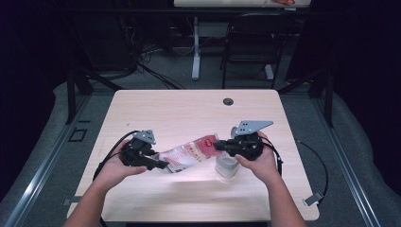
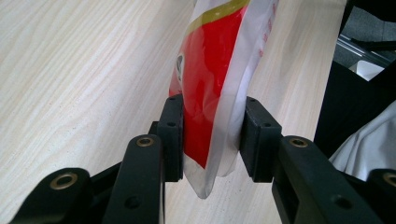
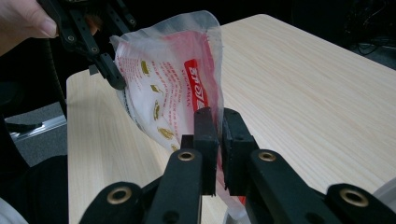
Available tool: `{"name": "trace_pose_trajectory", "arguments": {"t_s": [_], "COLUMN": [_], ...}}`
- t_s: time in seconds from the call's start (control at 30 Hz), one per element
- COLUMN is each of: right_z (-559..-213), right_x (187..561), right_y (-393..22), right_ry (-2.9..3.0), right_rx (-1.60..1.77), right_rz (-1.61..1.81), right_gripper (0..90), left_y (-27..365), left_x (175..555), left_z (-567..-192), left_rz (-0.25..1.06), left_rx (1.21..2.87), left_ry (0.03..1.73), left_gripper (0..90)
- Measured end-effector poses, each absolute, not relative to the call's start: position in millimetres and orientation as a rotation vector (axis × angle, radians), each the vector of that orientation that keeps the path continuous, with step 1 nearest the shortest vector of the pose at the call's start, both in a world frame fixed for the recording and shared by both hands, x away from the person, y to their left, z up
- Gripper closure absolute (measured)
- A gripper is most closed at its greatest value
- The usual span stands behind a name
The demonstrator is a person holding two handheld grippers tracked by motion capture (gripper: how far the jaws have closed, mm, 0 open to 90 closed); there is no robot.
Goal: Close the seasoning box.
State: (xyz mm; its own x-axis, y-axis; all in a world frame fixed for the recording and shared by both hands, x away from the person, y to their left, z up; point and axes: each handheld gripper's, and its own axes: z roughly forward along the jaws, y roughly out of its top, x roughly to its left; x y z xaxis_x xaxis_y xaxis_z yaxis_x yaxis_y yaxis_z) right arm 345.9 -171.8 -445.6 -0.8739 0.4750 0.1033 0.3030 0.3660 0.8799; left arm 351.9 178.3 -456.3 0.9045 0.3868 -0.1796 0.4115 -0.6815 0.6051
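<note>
Seen from the high view, a person's two forearms enter from six o'clock, each hand carrying a tool above a pale wood-grain counter [image 1: 142,198].

Left tool [image 1: 161,165]: held at about eight o'clock of the counter's centre, its jaws pointing toward three o'clock. In the left gripper view the left tool [image 2: 211,135] has both black pads pressed against the sides of a plastic pouch [image 2: 212,84], which bulges between them; the jaws stand partly apart, clamped on the pouch's thickness. The pouch's lower corner hangs just below the pads, clear of the counter [image 2: 70,79] behind it.

Pouch [image 1: 189,153]: a clear and white bag with a red panel and a yellow band, stretched between the two tools just below the counter's centre, lying along the line from eight o'clock to two o'clock. It is lifted off the counter surface.

Right tool [image 1: 218,144]: held at about four o'clock of the counter's centre, jaws pointing toward nine o'clock, a grey three-cornered plate [image 1: 254,126] on top. In the right gripper view the right tool [image 3: 219,135] has its jaws nearly together, pinching the thin edge of the pouch [image 3: 163,79] by its red strip; the left tool [image 3: 109,77] grips the pouch's far end at eleven o'clock.

White container [image 1: 227,166]: stands on the counter just beneath the right hand [image 1: 262,161], apart from the pouch.
</note>
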Motion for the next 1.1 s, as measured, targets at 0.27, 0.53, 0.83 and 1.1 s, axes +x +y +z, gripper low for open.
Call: {"name": "trace_pose_trajectory", "arguments": {"t_s": [0.27, 0.53, 0.83, 1.1], "right_z": [-446, -446, -447, -447], "right_x": [345, 345, 345, 345], "right_y": [-173, -174, -178, -180], "right_ry": [2.448, 2.441, 2.433, 2.422], "right_rx": [0.707, 0.724, 0.748, 0.760], "right_rz": [1.520, 1.528, 1.545, 1.548], "right_gripper": [87.7, 87.7, 87.9, 87.7], "left_y": [178, 177, 176, 175], "left_x": [352, 353, 354, 354], "left_z": [-454, -450, -442, -435], "left_rz": [-0.045, -0.042, -0.035, -0.026], "left_rx": [2.393, 2.397, 2.394, 2.394], "left_ry": [0.569, 0.569, 0.561, 0.560], "left_gripper": [65.2, 65.3, 65.4, 65.6]}}
